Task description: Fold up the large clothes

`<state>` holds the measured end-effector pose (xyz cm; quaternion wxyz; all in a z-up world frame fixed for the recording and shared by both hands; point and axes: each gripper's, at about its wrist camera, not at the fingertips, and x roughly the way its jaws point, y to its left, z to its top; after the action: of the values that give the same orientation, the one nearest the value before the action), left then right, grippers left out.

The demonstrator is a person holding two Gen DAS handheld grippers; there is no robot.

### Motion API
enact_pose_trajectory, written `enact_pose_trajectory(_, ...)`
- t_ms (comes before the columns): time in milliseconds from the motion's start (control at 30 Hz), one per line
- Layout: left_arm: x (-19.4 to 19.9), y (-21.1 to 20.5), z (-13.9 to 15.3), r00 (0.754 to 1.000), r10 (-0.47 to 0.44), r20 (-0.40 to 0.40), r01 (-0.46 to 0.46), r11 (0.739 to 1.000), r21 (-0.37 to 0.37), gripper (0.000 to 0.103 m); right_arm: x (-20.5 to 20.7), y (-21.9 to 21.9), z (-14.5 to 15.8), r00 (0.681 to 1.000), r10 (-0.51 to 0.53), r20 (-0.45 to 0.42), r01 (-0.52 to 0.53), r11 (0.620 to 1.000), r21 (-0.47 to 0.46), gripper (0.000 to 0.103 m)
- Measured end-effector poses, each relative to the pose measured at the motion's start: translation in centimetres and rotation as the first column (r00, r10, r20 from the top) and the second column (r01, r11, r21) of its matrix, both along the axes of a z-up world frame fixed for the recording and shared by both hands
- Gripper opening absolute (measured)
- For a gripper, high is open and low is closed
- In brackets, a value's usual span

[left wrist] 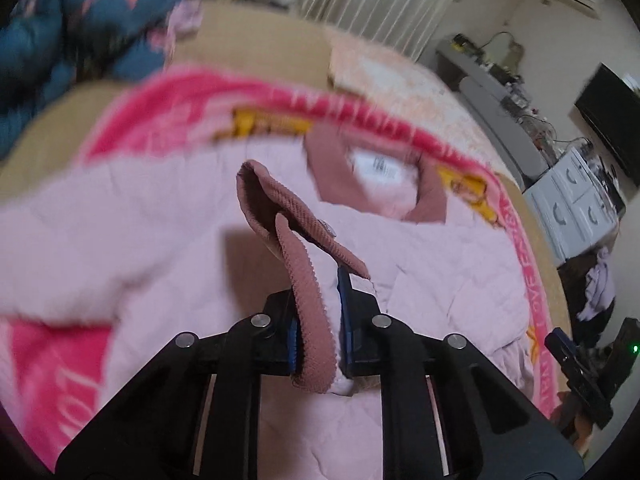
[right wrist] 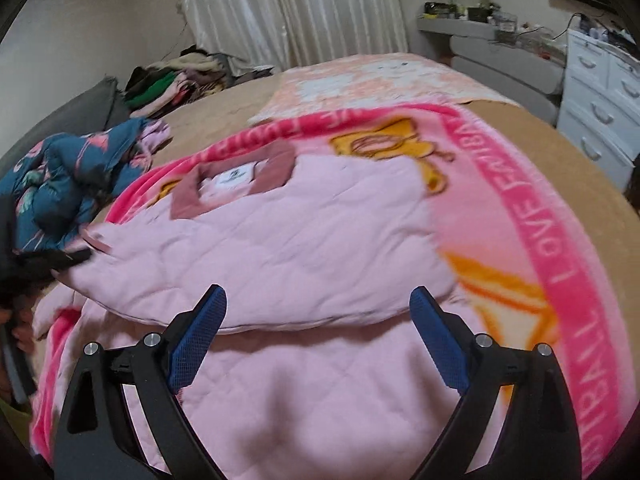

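Note:
A light pink quilted jacket (right wrist: 280, 240) with a dusty-rose collar (right wrist: 236, 184) lies spread on a pink printed blanket (right wrist: 532, 248) on the bed. My left gripper (left wrist: 318, 280) is shut on the jacket's ribbed dusty-rose cuff (left wrist: 304, 280) and holds the sleeve lifted over the jacket body (left wrist: 420, 280). In the right wrist view the left gripper (right wrist: 86, 256) shows at the left edge with the sleeve end. My right gripper (right wrist: 316, 300) is open and empty, low over the jacket's near part, its blue pads (right wrist: 200, 332) wide apart.
A crumpled blue floral garment (right wrist: 68, 184) lies on the bed's left. A clothes pile (right wrist: 172, 80) sits at the far left by the curtains. White drawers (right wrist: 600, 100) and a cluttered grey desk (right wrist: 480, 28) stand on the right. A peach blanket (right wrist: 380, 76) covers the far bed.

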<state>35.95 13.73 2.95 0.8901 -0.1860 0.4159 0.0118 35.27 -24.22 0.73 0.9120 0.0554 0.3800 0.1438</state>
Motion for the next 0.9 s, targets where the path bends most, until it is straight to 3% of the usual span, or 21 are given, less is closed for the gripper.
enact_pose_trajectory(67,0.0,0.1,1.7,0.999,-0.010,0.041,0.009,0.999,0.034,0.009,0.3,-0.5,0.4,1.000,-0.008,0.018,0.008,1.000,-0.008,0.092)
enact_pose_trajectory(167,0.3,0.2,1.4,0.999,-0.014,0.042,0.011,0.997,0.071,0.009,1.1,-0.6,0.7,1.000,-0.009,0.029,0.009,1.000,-0.021,0.092)
enact_pose_trajectory(367,0.8,0.5,-3.3,0.999,-0.004,-0.038,0.010,0.990,0.140,0.009,2.5,1.5,0.3,0.998,0.045,0.032,-0.043,0.996,-0.078,0.092)
enact_pose_trajectory(567,0.4,1.1,-6.8,0.995,0.007,-0.097,0.008,0.988,0.156,0.010,4.5,4.2,-0.8,0.995,0.095,0.012,-0.093,0.987,-0.131,0.092)
enact_pose_trajectory(700,0.2,1.1,-8.2,0.993,0.008,-0.116,0.011,0.987,0.161,0.012,6.3,5.2,-2.6,0.995,0.094,-0.033,-0.098,0.982,-0.160,0.092)
enact_pose_trajectory(833,0.4,1.0,-8.9,0.992,0.012,-0.122,0.009,0.985,0.172,0.016,8.5,4.7,-6.2,0.986,0.029,-0.161,-0.064,0.974,-0.218,0.093)
enact_pose_trajectory(900,0.5,1.0,-9.3,0.992,0.017,-0.127,0.004,0.987,0.164,0.018,9.1,4.3,-7.8,0.983,0.032,-0.182,-0.074,0.972,-0.225,0.095)
